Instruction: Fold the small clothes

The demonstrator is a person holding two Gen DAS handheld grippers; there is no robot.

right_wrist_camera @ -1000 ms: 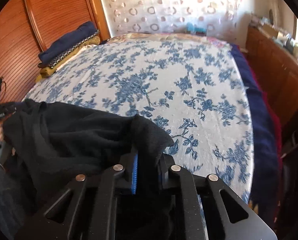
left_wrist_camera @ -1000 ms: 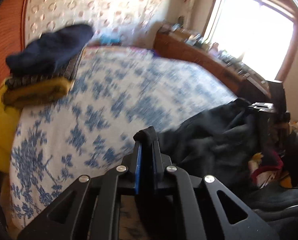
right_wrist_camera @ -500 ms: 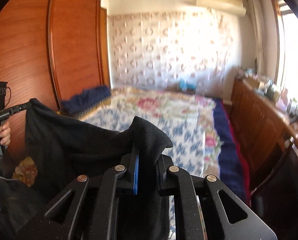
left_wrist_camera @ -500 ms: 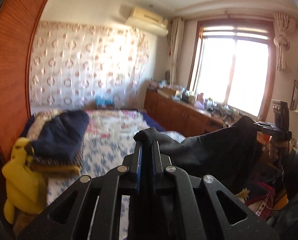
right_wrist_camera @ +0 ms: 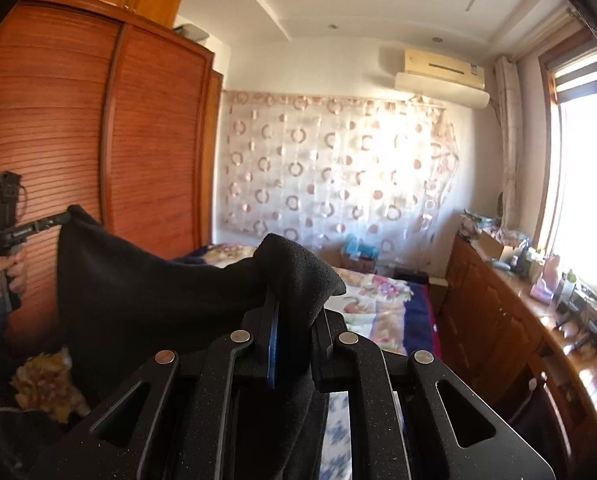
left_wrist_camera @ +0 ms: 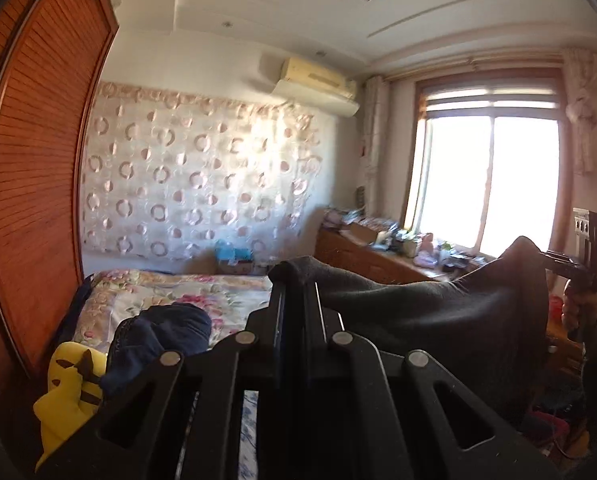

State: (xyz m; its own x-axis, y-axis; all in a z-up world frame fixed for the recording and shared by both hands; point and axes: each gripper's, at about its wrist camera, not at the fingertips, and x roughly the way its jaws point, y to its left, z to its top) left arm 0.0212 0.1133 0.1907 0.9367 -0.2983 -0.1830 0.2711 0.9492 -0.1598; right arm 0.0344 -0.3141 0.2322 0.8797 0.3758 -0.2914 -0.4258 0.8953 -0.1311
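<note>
Over the preceding second, the left gripper [left_wrist_camera: 296, 292] and right gripper [right_wrist_camera: 292, 304], each clamped on a corner of the black garment [left_wrist_camera: 438, 312], raised it off the bed [left_wrist_camera: 170, 292], stretching it for folding.

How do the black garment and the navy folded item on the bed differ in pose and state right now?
The black garment hangs in the air, stretched between the left gripper and right gripper; the navy folded item lies on the bed. The black garment is spread open, while the navy folded item is bundled compactly and untouched. Both are dark cloth.
</note>
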